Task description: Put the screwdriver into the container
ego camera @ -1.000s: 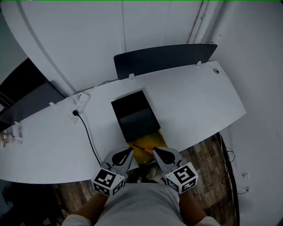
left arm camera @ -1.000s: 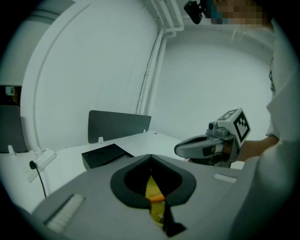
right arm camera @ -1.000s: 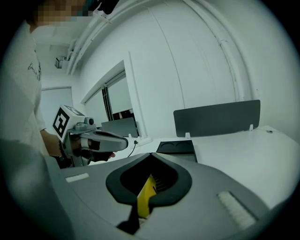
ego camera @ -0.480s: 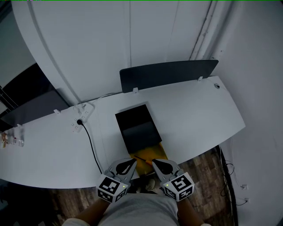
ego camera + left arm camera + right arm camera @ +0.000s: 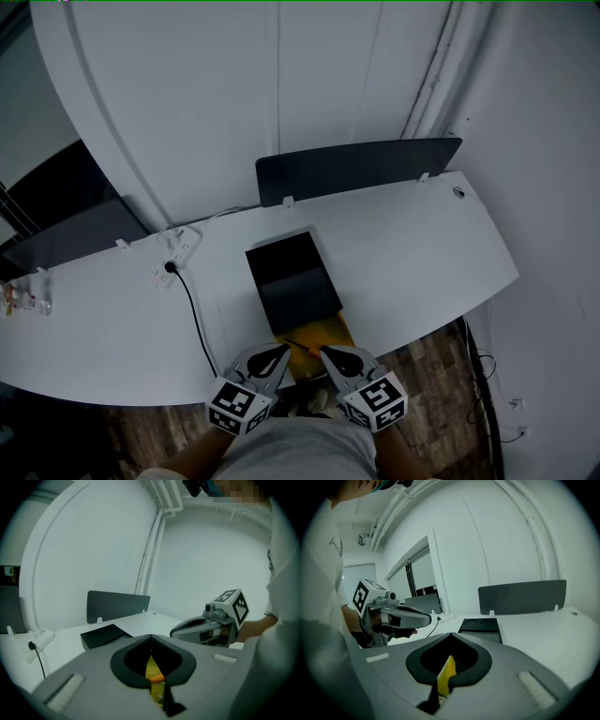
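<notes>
Screwdriver (image 5: 302,345): orange handle, lies on yellow mat (image 5: 326,330) at near edge of white worktop (image 5: 412,244), just outside black container (image 5: 291,277). Left tool (image 5: 279,351) & right tool (image 5: 327,353): jaws together, nothing held, flanking screwdriver.

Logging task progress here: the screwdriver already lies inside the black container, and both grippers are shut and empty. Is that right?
Not quite. The head view shows the screwdriver lying on the yellow mat at the desk's near edge, outside the black container. The left gripper and right gripper are indeed shut and empty.
</notes>
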The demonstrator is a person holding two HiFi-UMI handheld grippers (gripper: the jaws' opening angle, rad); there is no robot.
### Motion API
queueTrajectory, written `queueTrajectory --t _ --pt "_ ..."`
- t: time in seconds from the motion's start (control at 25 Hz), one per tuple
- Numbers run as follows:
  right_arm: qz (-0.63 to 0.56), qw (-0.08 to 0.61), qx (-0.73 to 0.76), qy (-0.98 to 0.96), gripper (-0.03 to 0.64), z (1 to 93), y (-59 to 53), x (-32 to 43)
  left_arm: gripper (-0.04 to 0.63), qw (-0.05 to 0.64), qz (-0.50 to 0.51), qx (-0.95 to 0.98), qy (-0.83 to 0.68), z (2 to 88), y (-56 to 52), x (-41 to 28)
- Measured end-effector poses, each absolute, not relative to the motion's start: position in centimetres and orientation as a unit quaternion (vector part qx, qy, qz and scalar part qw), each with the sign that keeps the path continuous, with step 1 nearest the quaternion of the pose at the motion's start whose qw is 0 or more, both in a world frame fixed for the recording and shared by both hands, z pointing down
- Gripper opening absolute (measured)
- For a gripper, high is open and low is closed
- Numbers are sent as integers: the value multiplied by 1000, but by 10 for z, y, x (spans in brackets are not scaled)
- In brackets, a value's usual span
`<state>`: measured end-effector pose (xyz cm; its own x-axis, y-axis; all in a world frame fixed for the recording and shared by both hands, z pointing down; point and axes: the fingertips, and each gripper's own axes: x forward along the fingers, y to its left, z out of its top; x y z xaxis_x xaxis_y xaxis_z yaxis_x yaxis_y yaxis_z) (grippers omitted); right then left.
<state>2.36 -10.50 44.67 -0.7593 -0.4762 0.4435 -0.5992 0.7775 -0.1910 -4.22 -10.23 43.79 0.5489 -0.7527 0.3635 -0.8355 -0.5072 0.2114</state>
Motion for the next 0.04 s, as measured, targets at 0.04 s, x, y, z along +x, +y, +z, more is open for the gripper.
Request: queueTrajectory --t 0.04 --pt "163 190 292 -923 14 447 -105 24 2 184 113 860 -462 438 -102 -43"
